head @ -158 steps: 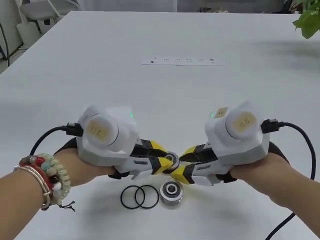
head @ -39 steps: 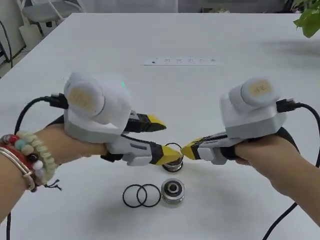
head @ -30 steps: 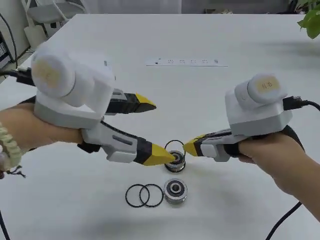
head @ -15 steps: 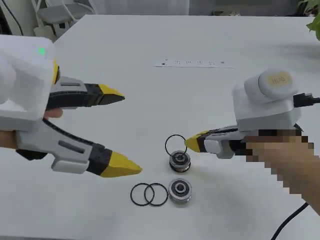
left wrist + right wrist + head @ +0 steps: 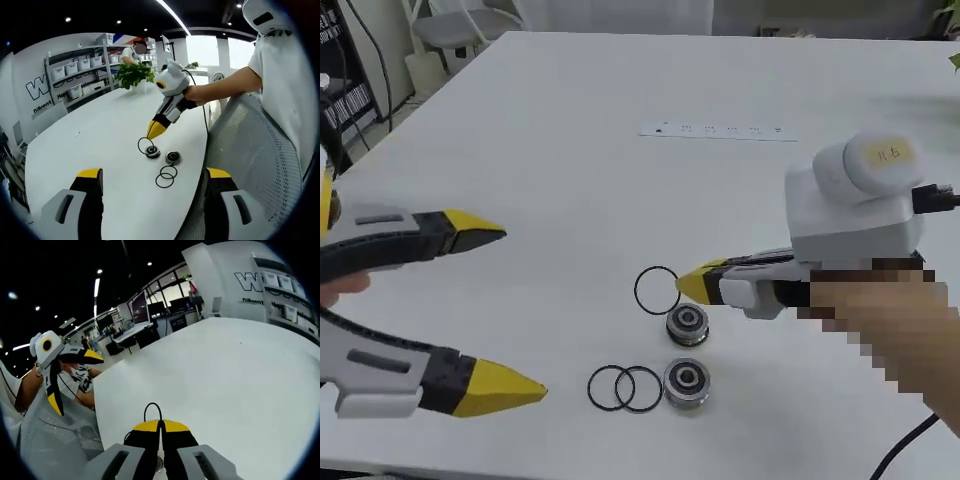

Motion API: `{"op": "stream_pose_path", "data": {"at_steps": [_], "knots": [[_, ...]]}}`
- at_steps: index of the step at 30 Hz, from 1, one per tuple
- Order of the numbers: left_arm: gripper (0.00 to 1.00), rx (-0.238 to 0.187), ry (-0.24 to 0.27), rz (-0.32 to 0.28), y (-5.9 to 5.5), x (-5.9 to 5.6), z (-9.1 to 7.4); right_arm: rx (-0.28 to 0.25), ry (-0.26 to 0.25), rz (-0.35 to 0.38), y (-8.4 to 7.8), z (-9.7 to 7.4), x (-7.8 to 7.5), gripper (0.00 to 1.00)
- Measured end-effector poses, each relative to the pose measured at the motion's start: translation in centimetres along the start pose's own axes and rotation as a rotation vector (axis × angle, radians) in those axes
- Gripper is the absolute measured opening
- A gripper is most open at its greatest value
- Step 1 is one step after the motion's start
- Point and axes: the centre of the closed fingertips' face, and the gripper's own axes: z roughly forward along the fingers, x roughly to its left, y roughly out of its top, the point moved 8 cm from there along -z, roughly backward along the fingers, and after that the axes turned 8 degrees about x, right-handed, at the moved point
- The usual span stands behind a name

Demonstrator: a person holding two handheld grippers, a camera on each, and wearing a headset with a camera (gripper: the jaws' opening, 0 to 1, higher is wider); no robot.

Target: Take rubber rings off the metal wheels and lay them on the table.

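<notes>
At the near edge of the table (image 5: 620,180), the left gripper (image 5: 524,312) is held low on the person's left, jaws spread wide with nothing between them. It points across at the work from well off.

A little farther in, two rings (image 5: 625,388) lie flat and overlapping. The nearer wheel (image 5: 687,381) sits just beside them on their right, close enough that I cannot tell whether it touches the nearest one. Just beyond it stands the farther wheel (image 5: 687,323), apart from the first. Whether either wheel has rubber left on it is too small to tell.

Above and just beyond that farther wheel, the right gripper (image 5: 688,284) has its jaws pressed together on the rim of a rubber ring (image 5: 636,291). In the right gripper view the ring (image 5: 153,404) stands straight out past the shut tips, in line with the jaws. From the head view it hangs off the tips toward the person's left, over bare table, and looks free of the wheel.

Laying it down probably turns on this: open table lies directly below the ring and to its left, and the laid pair lies nearer the person. The right gripper likely needs no help from the left.

Far up the table lies a power strip (image 5: 715,130).
</notes>
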Motion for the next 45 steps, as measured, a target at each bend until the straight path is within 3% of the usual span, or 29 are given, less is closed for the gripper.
{"op": "stream_pose_path", "data": {"at_steps": [5,9,14,28,38,45], "knots": [[0.85,0.001,0.006,-0.068,-1.7,-0.7,-0.2,0.005,0.027,-0.012,0.1,0.3,0.8,0.0],[0.9,0.025,0.02,-0.089,-2.8,-1.1,-0.1,0.022,0.05,-0.023,0.0,0.8,1.2,0.0],[0.92,0.028,0.016,-0.122,-3.6,-1.6,0.0,0.046,0.071,-0.043,-0.2,1.3,1.9,0.0],[0.99,0.009,0.024,-0.208,-4.1,-1.7,0.6,0.149,0.121,-0.059,-2.0,3.1,2.3,0.0],[0.99,0.02,0.021,-0.228,-4.3,-1.8,0.7,0.215,0.107,-0.083,-3.2,4.1,2.2,0.0],[0.99,0.068,0.009,-0.217,-4.7,-2.1,0.9,0.239,0.069,-0.116,-3.4,4.5,2.0,0.0]]}}
